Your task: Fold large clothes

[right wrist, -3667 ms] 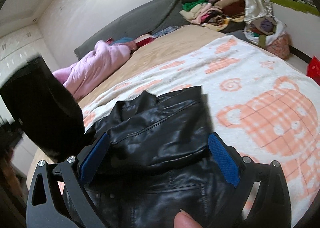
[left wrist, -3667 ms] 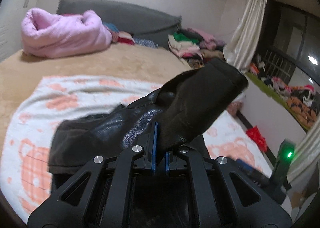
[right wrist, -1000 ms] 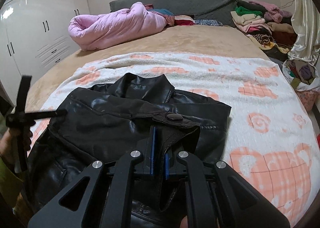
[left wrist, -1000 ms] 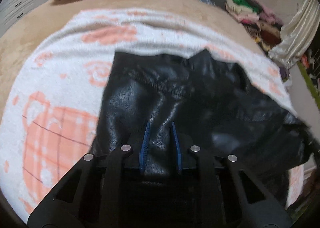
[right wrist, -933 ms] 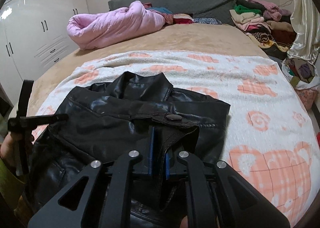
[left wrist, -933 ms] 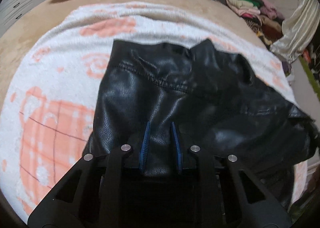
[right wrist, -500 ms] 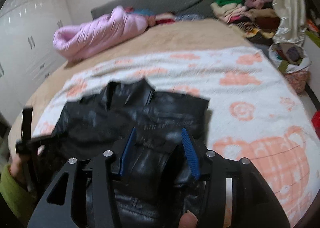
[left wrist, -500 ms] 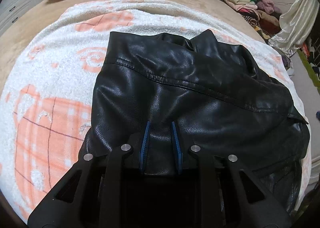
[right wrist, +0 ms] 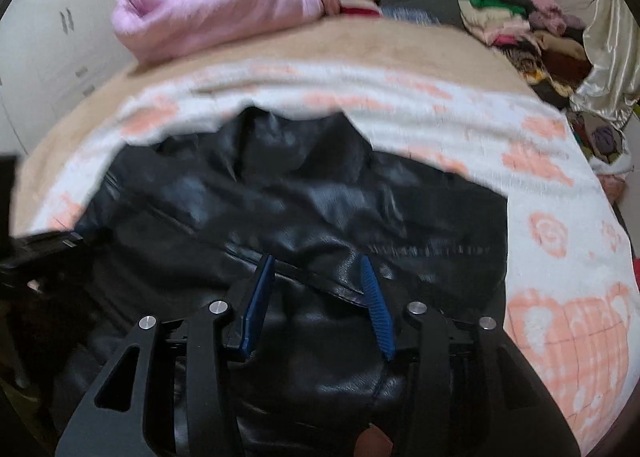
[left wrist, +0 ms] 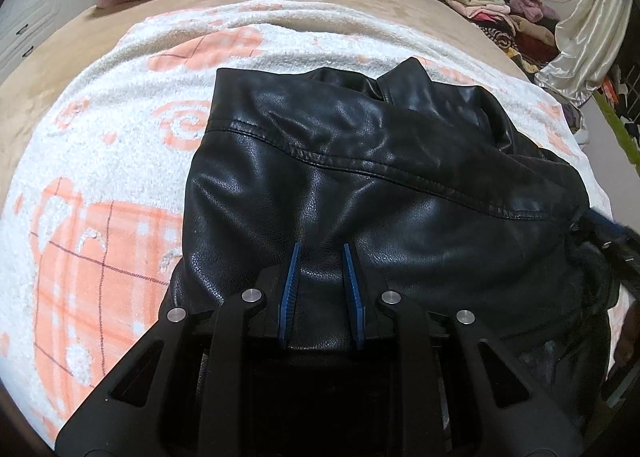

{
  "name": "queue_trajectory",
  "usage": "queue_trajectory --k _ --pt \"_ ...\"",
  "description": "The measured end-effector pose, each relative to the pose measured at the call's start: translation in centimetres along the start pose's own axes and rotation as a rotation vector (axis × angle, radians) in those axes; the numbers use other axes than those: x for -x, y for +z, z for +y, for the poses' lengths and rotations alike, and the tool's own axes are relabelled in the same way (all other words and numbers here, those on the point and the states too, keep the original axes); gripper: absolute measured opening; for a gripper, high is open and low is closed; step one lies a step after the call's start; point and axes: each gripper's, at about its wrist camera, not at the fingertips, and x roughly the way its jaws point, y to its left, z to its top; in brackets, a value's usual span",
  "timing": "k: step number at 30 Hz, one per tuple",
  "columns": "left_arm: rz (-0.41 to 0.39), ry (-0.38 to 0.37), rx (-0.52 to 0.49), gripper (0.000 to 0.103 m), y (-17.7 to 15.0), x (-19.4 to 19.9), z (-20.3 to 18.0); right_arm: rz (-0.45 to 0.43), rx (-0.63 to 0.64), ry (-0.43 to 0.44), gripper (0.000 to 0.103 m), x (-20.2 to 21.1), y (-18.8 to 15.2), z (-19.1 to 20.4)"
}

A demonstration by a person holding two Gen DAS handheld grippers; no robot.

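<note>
Clearly, the black leather jacket [left wrist: 360, 177] is a heavy and thick garment, supple rather than stiff, with a smooth shiny skin that will probably slide on itself when folded. It lies partly folded on the white and orange blanket [left wrist: 100, 161] that covers the bed, with its collar [left wrist: 404, 77] pointing away from the person.

The left gripper [left wrist: 320, 257] has its fingers narrow and closed on a fold of the leather at the near edge, so this side is held. The right gripper [right wrist: 318, 269] has its fingers half apart and closing; leather lies between them, but the pads do not seem to press it yet.

I think a good hold is on a seam or a doubled hem, where the material is thicker and slips less. One thin layer may slip out under the weight, and the folds may spring open again if not pressed flat.
</note>
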Motion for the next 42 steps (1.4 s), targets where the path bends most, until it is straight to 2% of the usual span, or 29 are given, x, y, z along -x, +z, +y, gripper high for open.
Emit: queue_trajectory --k 1,3,7,10,11,12,13,14,17,21,27,32,35,40,42 --pt "-0.001 -0.001 0.000 0.015 0.0 0.0 0.0 0.038 -0.020 -0.006 0.035 -1.0 -0.3 -0.6" --pt "-0.002 -0.003 0.000 0.015 0.0 -0.1 0.0 0.069 -0.056 0.015 0.033 -2.2 -0.9 -1.3" --pt "-0.017 -0.009 0.003 0.015 -0.2 -0.1 0.2 0.063 -0.069 0.018 0.033 -2.7 -1.5 -1.2" --pt "-0.032 -0.026 0.019 0.015 -0.2 0.3 0.6 0.028 -0.093 0.070 0.036 -1.3 -1.6 -1.7" --pt "-0.044 -0.036 0.027 0.022 -0.2 0.9 0.6 0.018 -0.099 0.083 0.037 -0.7 -1.5 -1.8" --pt "-0.058 -0.054 0.031 0.028 -0.2 1.5 0.5 -0.008 -0.104 0.109 0.043 0.4 -1.4 -2.0" --pt "-0.072 -0.065 0.024 0.041 -0.2 2.1 0.2 -0.037 -0.102 0.122 0.050 1.4 -1.4 -2.1" --pt "-0.090 -0.053 0.000 0.049 -0.3 2.9 -0.5 -0.064 -0.097 0.121 0.053 2.4 -1.3 -2.2" --pt "-0.104 -0.035 -0.041 0.051 -0.8 4.1 -1.9 -0.120 -0.116 0.128 0.056 4.8 -1.5 -3.0" --pt "-0.070 -0.093 -0.069 0.051 -2.3 4.6 -3.7 -0.147 -0.132 0.137 0.056 6.1 -1.7 -3.7" --pt "0.007 -0.056 -0.149 0.052 -4.1 2.7 -5.6 -0.166 -0.060 0.161 0.056 7.7 -2.0 -2.2" --pt "0.007 -0.022 -0.186 0.052 -5.1 1.7 -6.1 -0.119 0.025 0.167 0.056 7.3 -3.0 0.5" --pt "0.006 -0.026 -0.183 0.052 -4.9 1.5 -6.4 -0.053 0.054 0.098 0.056 6.0 -3.7 1.5" --pt "0.006 -0.039 -0.178 0.052 -4.9 1.7 -6.1 0.076 0.000 -0.014 0.056 2.9 -5.6 0.4" --pt "0.006 -0.045 -0.176 0.052 -4.9 1.8 -6.2 0.096 -0.041 -0.010 0.056 1.9 -6.7 -0.4"
